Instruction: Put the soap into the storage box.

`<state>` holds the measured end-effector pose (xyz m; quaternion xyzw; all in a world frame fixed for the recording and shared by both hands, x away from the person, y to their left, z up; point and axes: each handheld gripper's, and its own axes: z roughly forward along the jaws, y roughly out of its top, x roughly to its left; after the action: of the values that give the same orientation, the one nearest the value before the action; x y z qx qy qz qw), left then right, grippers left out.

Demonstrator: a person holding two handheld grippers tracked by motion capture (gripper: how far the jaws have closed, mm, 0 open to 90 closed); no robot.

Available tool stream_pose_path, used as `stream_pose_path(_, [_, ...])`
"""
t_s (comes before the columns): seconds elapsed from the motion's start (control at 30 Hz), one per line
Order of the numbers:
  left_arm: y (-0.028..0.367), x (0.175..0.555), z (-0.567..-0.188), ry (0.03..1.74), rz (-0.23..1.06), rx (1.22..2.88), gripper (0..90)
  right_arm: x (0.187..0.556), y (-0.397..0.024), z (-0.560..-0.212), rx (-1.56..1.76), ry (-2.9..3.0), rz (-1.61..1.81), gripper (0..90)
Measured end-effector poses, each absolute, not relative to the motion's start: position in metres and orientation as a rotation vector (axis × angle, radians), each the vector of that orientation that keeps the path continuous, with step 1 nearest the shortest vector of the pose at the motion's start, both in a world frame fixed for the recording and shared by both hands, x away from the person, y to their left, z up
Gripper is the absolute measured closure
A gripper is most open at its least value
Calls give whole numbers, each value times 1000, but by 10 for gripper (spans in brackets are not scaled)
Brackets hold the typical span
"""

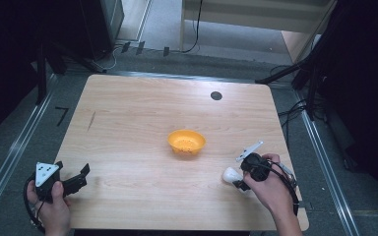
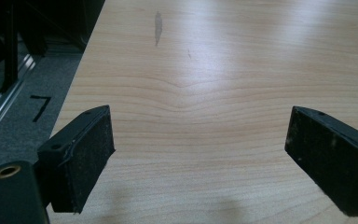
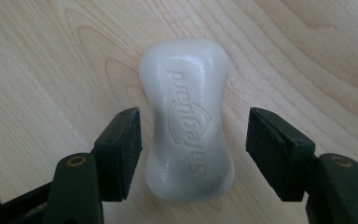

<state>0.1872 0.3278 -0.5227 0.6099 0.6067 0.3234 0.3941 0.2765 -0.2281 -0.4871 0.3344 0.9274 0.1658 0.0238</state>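
Note:
A white bar of soap (image 3: 189,126) with raised lettering lies flat on the wooden table (image 1: 128,123), near the front right (image 1: 229,173). My right gripper (image 3: 196,140) straddles the lower half of the bar. Its left pad stands almost against the soap's side, and a clear gap separates the right pad from it, so it is open. In the high view the right gripper (image 1: 237,178) points left, held by a hand. My left gripper (image 1: 81,178) rests at the front left corner, open wide (image 2: 196,158) with bare wood between its pads.
An orange bowl (image 1: 186,141) sits near the middle of the table. A small black round spot (image 1: 216,95) marks the far side. Grey floor with a rail and dark stands surrounds the table, close to the left gripper.

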Motion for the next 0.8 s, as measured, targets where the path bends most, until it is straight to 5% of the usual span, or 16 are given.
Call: stream_pose_path(0.8, [327, 187, -523, 1536, 825, 1550, 83, 280, -221, -510, 969, 2879, 484, 500])
